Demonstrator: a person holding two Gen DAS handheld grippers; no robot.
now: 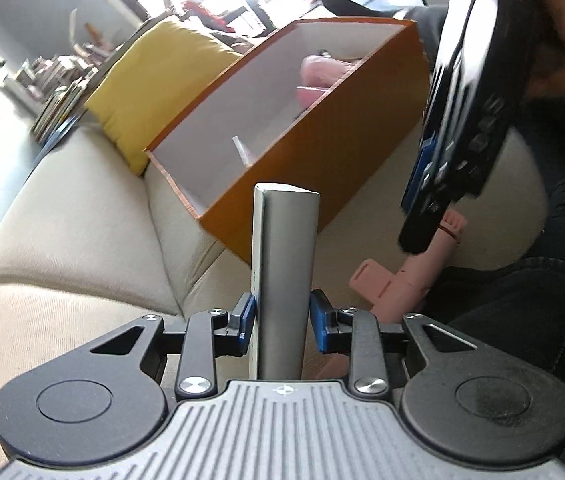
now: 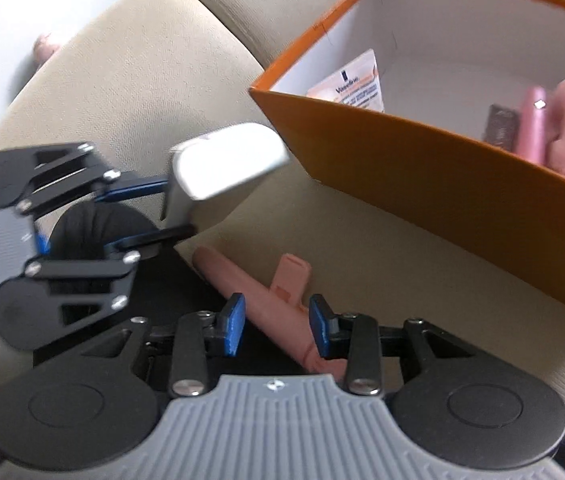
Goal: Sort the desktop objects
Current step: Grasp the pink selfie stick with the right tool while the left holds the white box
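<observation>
My left gripper (image 1: 281, 322) is shut on a silver rectangular case (image 1: 284, 280), held upright in front of the orange box (image 1: 346, 152). The same case (image 2: 222, 164) shows in the right wrist view, clamped by the left gripper (image 2: 170, 208). My right gripper (image 2: 276, 328) is open and empty, its pads either side of a pink plastic tool (image 2: 258, 292) that lies on the beige sofa. That pink tool (image 1: 406, 276) also shows in the left wrist view, below the right gripper's body (image 1: 462, 120). The orange box holds a Vaseline packet (image 2: 350, 84) and pink items (image 2: 534, 128).
A beige sofa cushion (image 1: 74, 232) carries everything. A yellow pillow (image 1: 154, 80) leans behind the box. A dark trouser leg (image 1: 522, 312) lies at the right. Stacked clutter (image 1: 58, 84) sits on a surface beyond the sofa.
</observation>
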